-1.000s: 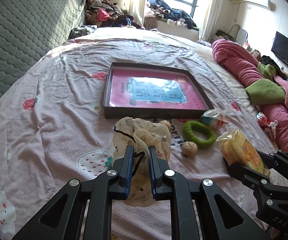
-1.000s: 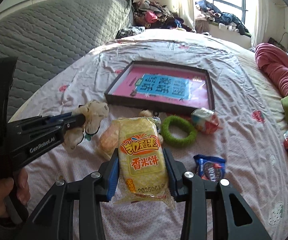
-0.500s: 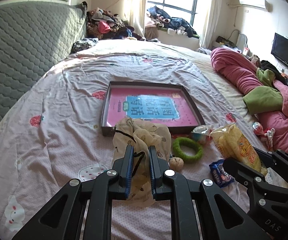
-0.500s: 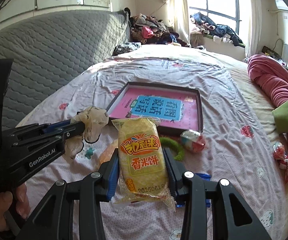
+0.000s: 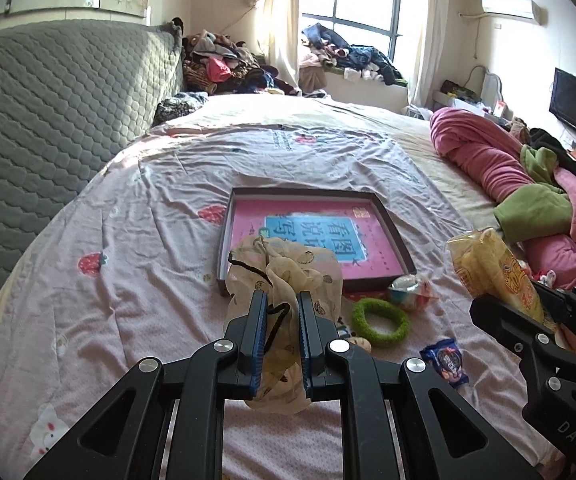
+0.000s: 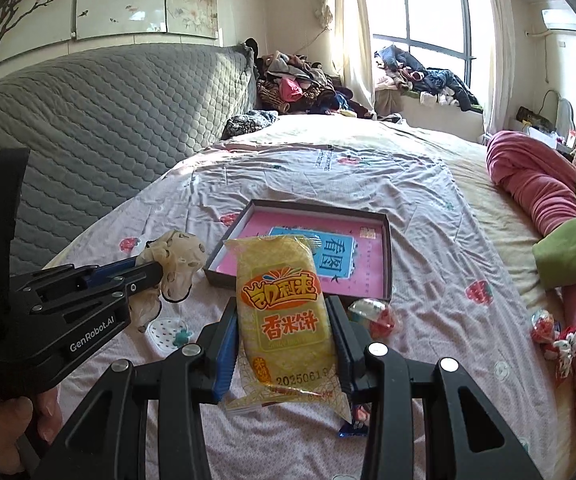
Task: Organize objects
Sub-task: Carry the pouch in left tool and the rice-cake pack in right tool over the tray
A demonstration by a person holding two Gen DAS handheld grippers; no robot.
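Observation:
My left gripper [image 5: 282,300] is shut on a cream spotted fabric pouch [image 5: 284,268] with a black cord, held above the bed. In the right wrist view that pouch [image 6: 176,260] hangs from the left gripper [image 6: 156,272] at the left. My right gripper [image 6: 284,312] is shut on a yellow rice-cracker packet [image 6: 284,308], also lifted; the same packet [image 5: 491,264] shows at the right of the left wrist view. A shallow dark tray [image 5: 226,240] with a pink and blue sheet lies on the bed ahead, and its near rim [image 6: 216,276] shows past the packet.
On the pink sheet lie a green ring [image 5: 379,320], a wrapped candy ball [image 5: 407,286], a blue snack packet [image 5: 445,362] and a small round beige thing [image 5: 361,344]. A pink quilt [image 6: 535,188] is heaped at the right, a grey padded headboard [image 6: 88,128] at the left. A hand [image 6: 4,432] grips the left handle.
Both grippers have risen with their loads; the tray and small items sit lower and farther off, and more of the room shows. The blue packet came into the left wrist view.

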